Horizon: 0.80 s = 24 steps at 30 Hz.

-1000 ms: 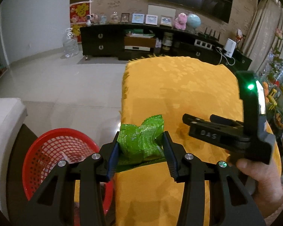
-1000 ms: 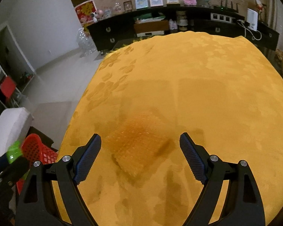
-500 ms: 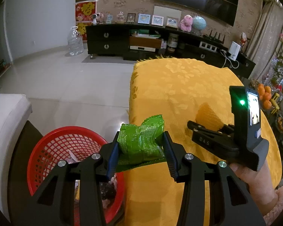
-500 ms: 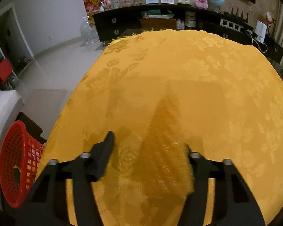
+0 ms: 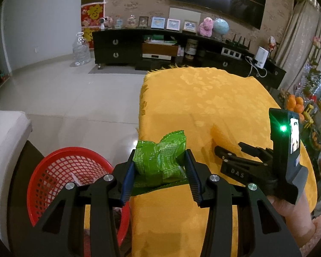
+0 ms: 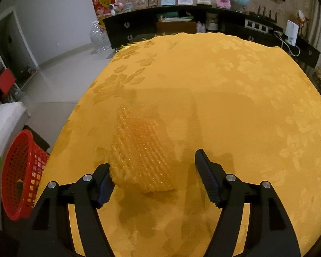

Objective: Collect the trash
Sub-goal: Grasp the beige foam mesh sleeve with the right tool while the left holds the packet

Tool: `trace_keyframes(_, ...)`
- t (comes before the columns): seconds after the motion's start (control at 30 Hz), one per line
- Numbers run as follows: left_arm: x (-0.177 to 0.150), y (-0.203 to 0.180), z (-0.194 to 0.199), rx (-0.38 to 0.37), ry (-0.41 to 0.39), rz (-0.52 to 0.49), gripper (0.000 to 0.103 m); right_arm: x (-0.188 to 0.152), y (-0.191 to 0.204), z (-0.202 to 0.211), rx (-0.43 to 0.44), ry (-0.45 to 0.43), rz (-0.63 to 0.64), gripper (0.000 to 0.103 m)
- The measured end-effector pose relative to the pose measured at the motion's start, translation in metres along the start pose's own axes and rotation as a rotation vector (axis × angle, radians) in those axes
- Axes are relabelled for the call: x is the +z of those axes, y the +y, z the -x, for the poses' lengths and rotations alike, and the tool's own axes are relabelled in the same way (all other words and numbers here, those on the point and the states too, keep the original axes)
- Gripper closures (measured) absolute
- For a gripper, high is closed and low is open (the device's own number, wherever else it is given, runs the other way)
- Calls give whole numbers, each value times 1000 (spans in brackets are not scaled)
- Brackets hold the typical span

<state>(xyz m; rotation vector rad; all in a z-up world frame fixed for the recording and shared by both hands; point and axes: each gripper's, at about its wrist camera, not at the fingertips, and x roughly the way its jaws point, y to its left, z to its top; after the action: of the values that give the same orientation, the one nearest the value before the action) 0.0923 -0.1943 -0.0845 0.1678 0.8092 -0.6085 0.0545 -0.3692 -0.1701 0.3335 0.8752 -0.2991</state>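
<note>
A crumpled sheet of bubble wrap (image 6: 139,152) lies on the yellow tablecloth (image 6: 235,98) left of centre between the right gripper (image 6: 154,175), whose jaws are opening; its long axis runs toward the upper left of the frame. The left gripper (image 5: 159,169) clamps a green snack wrapper (image 5: 160,158) beside the red basket (image 5: 60,171) (lower left, unobstructed).

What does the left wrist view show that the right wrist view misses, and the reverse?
Left wrist only: the left gripper shut on a crumpled green wrapper, and the person's hand holding the right gripper. Right wrist only: the bubble wrap lying between the right gripper's opening jaws, touching the left finger only. Both: the yellow tablecloth and red basket.
</note>
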Motion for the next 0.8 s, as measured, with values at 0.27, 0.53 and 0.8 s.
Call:
trace_keyframes(0.27,-2,3,-3,16,9,14,61,5,9,1,62,-24,35,59)
trace_keyframes(0.53,0,6,-1,19,-1,23,61,8,16,1,85,-10,40,80)
trace_keyframes(0.8,7,7,11,34,-44,20,61,13,16,29,107,-65,28,86)
